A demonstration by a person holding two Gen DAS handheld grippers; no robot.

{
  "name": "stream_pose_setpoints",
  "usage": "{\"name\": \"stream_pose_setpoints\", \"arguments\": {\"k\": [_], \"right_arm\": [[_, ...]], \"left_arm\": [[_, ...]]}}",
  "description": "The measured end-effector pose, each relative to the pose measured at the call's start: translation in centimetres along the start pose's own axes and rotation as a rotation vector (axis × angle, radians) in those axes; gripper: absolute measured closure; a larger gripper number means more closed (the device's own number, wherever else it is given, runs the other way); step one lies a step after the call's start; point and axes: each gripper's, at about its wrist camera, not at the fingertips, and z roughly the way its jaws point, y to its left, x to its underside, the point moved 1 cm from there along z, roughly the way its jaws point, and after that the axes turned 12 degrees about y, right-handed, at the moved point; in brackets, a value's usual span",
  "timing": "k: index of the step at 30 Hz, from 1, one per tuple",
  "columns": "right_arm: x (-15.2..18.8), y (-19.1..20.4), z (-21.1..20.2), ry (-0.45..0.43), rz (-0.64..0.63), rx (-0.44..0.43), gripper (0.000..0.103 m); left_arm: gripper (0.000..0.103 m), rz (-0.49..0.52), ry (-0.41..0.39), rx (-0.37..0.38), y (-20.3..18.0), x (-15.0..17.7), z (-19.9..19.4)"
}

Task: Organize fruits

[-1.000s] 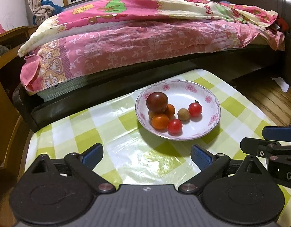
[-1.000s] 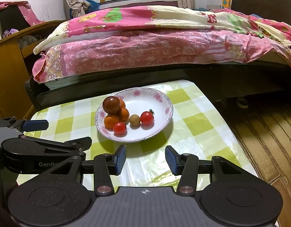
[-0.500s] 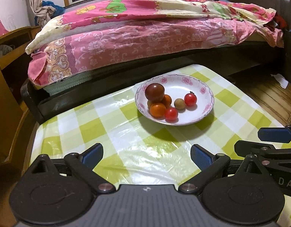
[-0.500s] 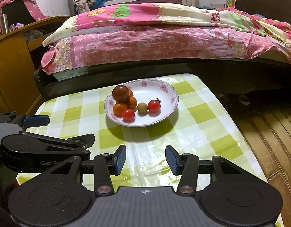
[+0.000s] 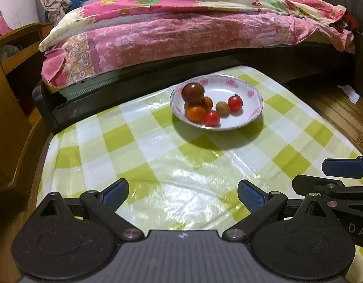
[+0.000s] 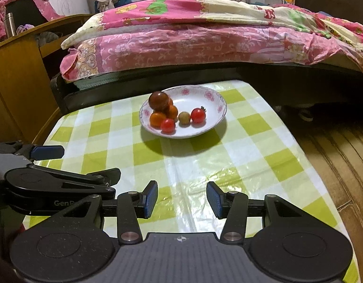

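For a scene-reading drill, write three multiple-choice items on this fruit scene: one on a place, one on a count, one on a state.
1. Where is the dark fruit?
A. Atop the pile at the bowl's left
B. On the cloth
C. On the bed

2. How many bright red tomatoes are in the bowl?
A. One
B. Two
C. Four

3. The right hand-held gripper is:
A. Open, empty
B. Shut on a tomato
C. Holding the bowl

Key: 1 A, it sits above the orange fruits. 2 B, one nearer, one with a stem. 3 A, only tablecloth shows between its pads.
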Motion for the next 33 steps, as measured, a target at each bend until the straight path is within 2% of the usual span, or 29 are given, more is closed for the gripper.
{"name": "stream_pose_setpoints", "arguments": {"k": [12, 33], "right_arm": [[1.8, 1.0, 0.0, 0.046, -0.016, -0.001, 0.059], [3.2, 1.6, 0.2, 0.091, -0.022, 0.0, 0.059]], "left_arm": [[0.0, -0.02, 0.055, -0.018, 0.2, 2.0, 0.1], [0.0, -0.014, 0.089, -0.043, 0.1, 3.2, 0.0]]}}
